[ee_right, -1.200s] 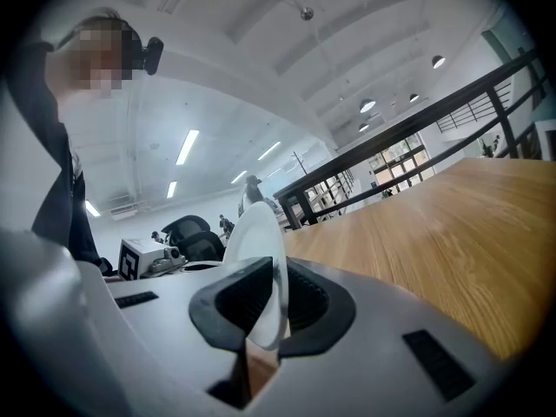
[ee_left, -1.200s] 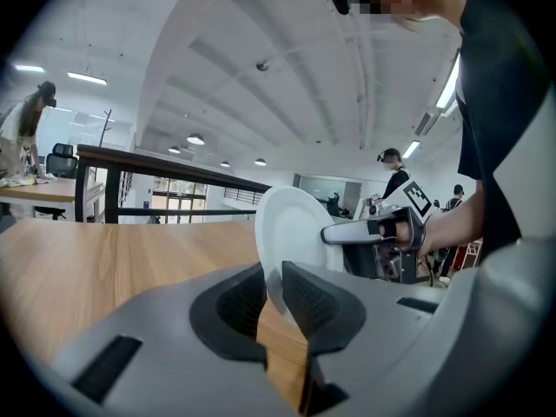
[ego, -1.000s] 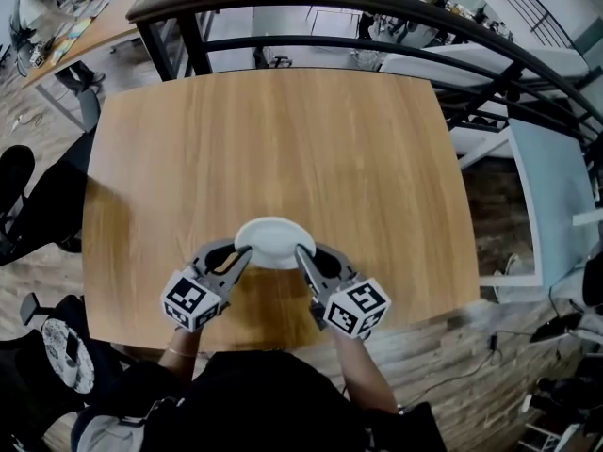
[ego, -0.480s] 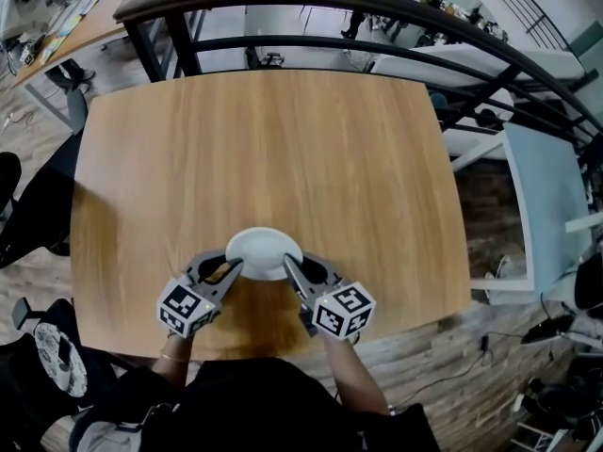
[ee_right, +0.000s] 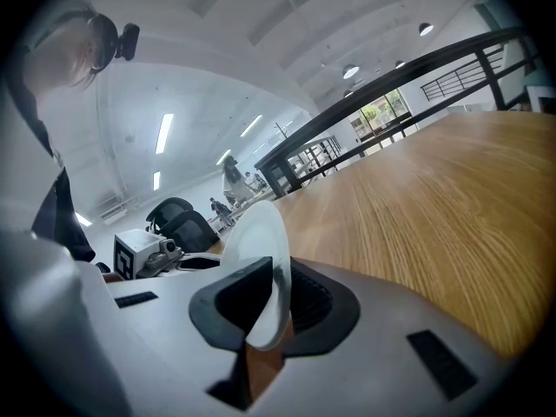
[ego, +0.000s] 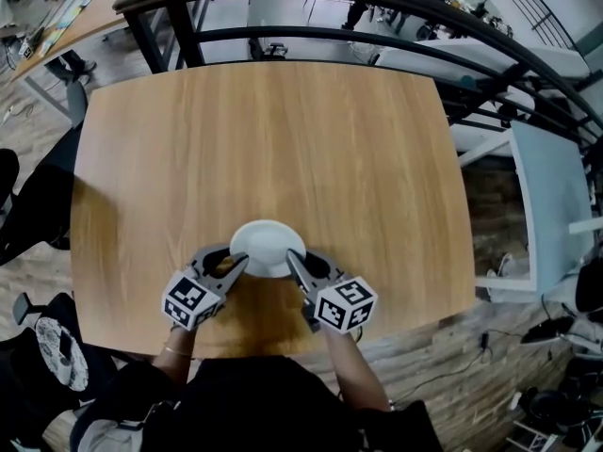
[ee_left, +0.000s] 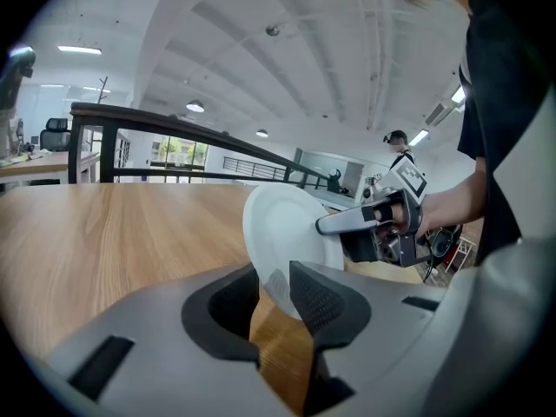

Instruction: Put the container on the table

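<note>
White shallow bowl (ego: 268,248) low at wooden table's (ego: 264,130) near edge, right gripper view alone shows right gripper (ee_right: 276,292) pinching its rim, left gripper view shows left gripper (ee_left: 276,287) just opening, slack around opposite rim.

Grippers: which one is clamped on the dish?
The right gripper: fingers pinch the dish. The left gripper's fingers have just been opening, rim loose between them.

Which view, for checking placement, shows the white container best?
The head view: the whole container shows against the table, between the left tool and right tool. The left gripper view shows its face, partly hidden; the right gripper view, its rim edge-on.
</note>
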